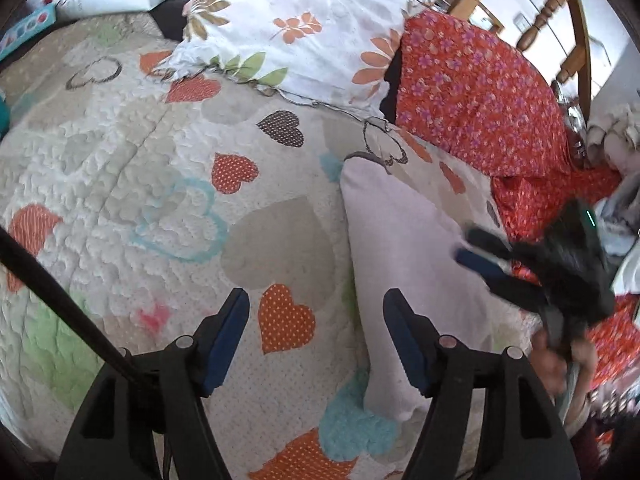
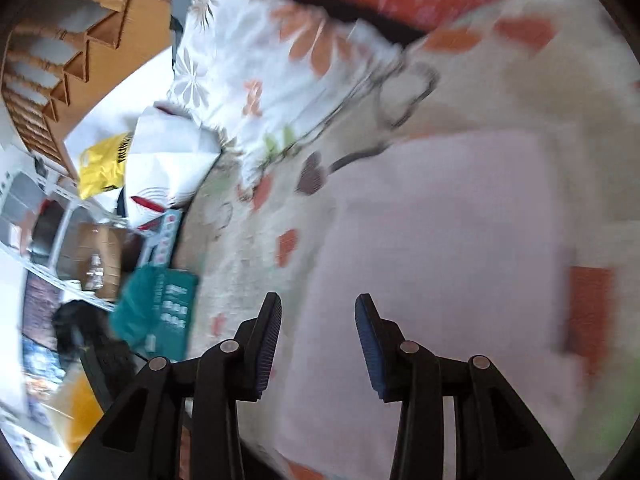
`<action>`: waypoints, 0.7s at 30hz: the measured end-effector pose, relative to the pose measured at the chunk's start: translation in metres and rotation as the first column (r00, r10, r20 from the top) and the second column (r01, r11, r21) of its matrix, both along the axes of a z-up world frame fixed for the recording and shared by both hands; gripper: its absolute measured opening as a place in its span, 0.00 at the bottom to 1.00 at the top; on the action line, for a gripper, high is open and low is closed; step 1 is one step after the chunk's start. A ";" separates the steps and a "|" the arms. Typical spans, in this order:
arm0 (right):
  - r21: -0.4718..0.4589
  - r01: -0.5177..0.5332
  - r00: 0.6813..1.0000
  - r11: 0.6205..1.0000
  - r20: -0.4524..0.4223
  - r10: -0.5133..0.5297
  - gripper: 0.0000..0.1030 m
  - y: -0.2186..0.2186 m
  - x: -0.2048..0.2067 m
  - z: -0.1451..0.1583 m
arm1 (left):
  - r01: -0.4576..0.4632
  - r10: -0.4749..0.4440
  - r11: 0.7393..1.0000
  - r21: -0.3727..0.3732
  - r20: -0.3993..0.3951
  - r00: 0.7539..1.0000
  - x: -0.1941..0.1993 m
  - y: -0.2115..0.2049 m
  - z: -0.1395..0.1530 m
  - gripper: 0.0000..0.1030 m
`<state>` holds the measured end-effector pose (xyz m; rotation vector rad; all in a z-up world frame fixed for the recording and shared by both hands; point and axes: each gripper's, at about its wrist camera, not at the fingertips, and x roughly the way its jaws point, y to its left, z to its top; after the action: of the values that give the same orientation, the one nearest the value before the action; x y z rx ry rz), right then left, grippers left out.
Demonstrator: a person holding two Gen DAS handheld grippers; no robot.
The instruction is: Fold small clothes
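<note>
A pale pink small garment point(image 1: 404, 264) lies folded flat on the heart-patterned quilt point(image 1: 132, 168). My left gripper point(image 1: 316, 300) is open and empty, hovering above the quilt just left of the garment's left edge. My right gripper point(image 1: 466, 246) shows blurred in the left wrist view over the garment's right side, with its jaws apart. In the right wrist view the right gripper point(image 2: 318, 308) is open and empty above the pink garment point(image 2: 432, 240), which fills the middle; the view is motion-blurred.
A white floral pillow point(image 1: 300, 28) lies at the back of the bed. A red floral cloth point(image 1: 480, 92) lies to the right of it. A wooden chair point(image 1: 560, 12) stands behind. Bags and boxes point(image 2: 160, 288) sit beside the bed in the right wrist view.
</note>
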<state>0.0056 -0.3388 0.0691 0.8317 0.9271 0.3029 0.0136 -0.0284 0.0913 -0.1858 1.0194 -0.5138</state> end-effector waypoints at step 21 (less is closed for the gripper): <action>0.010 0.114 0.989 0.993 -0.098 -0.112 0.46 0.004 0.143 -0.046 | -0.073 0.075 0.997 0.024 -0.075 0.994 0.042 0.011 -0.018 0.67</action>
<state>0.1482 -0.3353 0.0230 0.9162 0.9650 0.1727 0.0556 -0.0175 0.0733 -0.2248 1.0873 -0.4308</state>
